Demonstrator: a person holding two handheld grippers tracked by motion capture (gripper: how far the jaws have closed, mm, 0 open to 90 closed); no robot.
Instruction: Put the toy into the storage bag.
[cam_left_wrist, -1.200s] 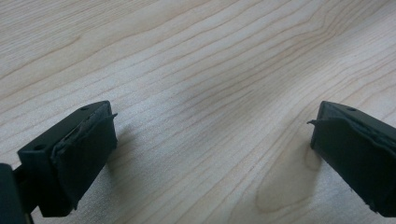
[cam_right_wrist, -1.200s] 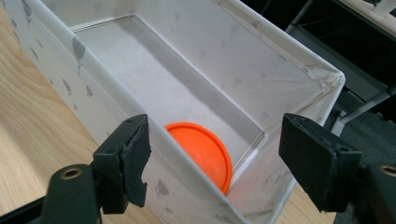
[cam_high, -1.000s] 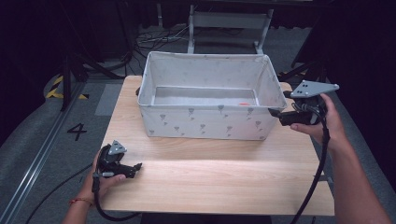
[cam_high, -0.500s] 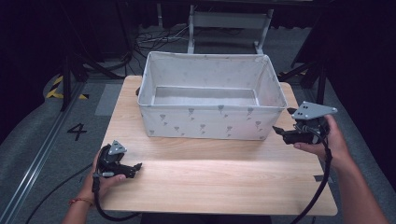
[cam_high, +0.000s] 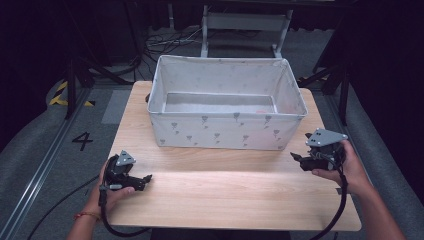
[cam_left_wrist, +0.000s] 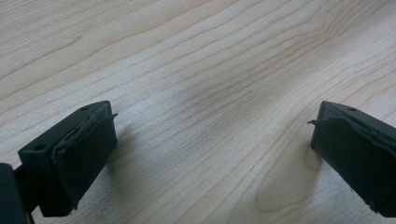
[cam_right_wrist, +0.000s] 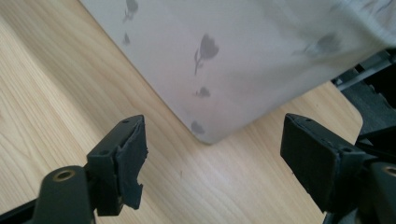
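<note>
Wooden table (cam_high: 225, 195) bears a fabric bin (cam_high: 225, 131) between grippers.

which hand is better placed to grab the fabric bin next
Right, likely. The right claw sits open beside the fabric bin, facing its near corner; the left claw is open too, but farther away over bare table.

The left hand-held gripper (cam_high: 144, 179) is black, with a small grey three-cornered plate on top and a black cable trailing from it. The right hand-held gripper (cam_high: 296, 158) is built alike, its plate larger. Both have blocky black jaws with worn, ragged pads. A reddish band circles the left wrist.
</note>
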